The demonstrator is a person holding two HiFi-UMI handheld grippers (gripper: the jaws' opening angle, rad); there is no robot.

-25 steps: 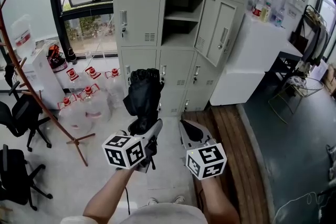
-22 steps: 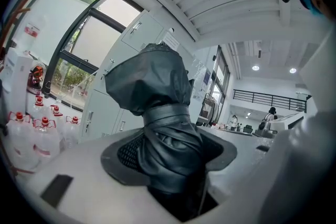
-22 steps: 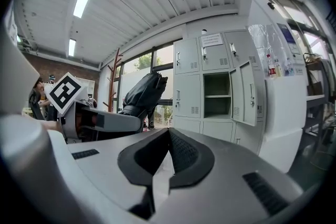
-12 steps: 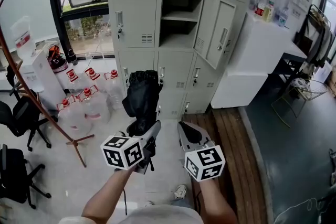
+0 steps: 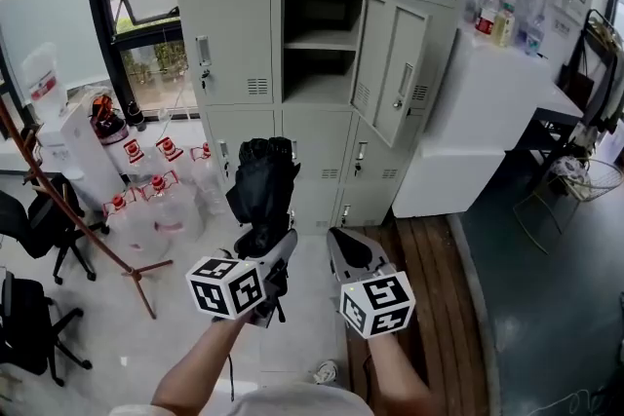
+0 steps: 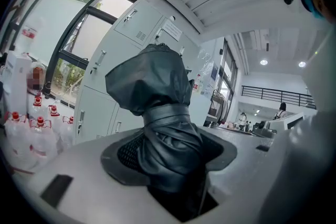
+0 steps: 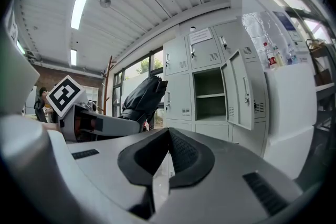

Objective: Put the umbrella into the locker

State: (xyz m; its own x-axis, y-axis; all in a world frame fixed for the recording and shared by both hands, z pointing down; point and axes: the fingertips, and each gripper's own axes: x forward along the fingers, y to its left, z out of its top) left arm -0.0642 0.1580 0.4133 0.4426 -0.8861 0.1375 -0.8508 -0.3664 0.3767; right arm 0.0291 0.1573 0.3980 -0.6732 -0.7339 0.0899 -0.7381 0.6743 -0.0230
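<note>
A folded black umbrella [image 5: 261,187] stands upright in my left gripper [image 5: 274,245], whose jaws are shut on its lower wrapped part [image 6: 167,140]. Its bunched top [image 6: 148,77] fills the left gripper view. The grey locker bank [image 5: 244,44] stands ahead, with one compartment [image 5: 319,44] open, holding a shelf, and its door [image 5: 395,73] swung out to the right. My right gripper [image 5: 343,248] is beside the left one, shut and holding nothing; in the right gripper view its pads [image 7: 173,157] meet, with the umbrella [image 7: 140,97] at left and the open compartment [image 7: 209,94] ahead.
Several water jugs with red caps [image 5: 146,200] sit on the floor left of the lockers. A wooden coat stand [image 5: 68,190] and black office chairs [image 5: 34,219] are at far left. A white counter with bottles [image 5: 497,83] stands right of the lockers.
The lockers have shifted down and nearer in the head view as the view came closer. Both grippers keep their pose, the umbrella still held upright.
</note>
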